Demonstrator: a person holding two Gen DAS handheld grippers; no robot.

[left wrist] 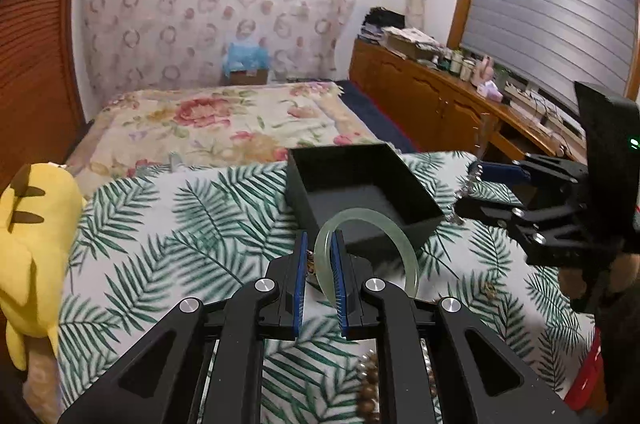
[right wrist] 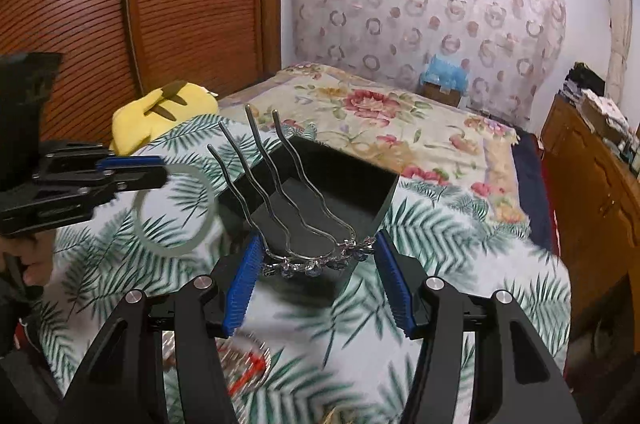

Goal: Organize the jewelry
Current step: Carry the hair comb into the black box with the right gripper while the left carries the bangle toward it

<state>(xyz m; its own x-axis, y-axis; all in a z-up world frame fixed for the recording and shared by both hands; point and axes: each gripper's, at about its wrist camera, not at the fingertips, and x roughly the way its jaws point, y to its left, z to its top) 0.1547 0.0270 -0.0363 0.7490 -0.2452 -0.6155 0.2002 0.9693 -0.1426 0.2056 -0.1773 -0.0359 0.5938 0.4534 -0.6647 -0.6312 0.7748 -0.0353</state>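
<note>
My left gripper (left wrist: 320, 264) is shut on a pale green jade bangle (left wrist: 400, 236), held just in front of an open black box (left wrist: 304, 192) on the palm-leaf cloth. The bangle (right wrist: 140, 224) and left gripper (right wrist: 160, 174) also show at the left of the right wrist view. My right gripper (right wrist: 316, 256) is shut on a silver rhinestone hair comb (right wrist: 312, 260), its prongs pointing up over the black box (right wrist: 388, 196). In the left wrist view the right gripper (left wrist: 472, 192) holds the comb (left wrist: 460, 200) beside the box's right corner.
A yellow plush toy (left wrist: 28, 244) lies at the cloth's left edge. A brown bead bracelet (left wrist: 368, 384) and a small gold piece (left wrist: 488, 290) lie on the cloth near me. A floral bed (left wrist: 224, 124) stretches behind; a wooden sideboard (left wrist: 440, 96) stands at the right.
</note>
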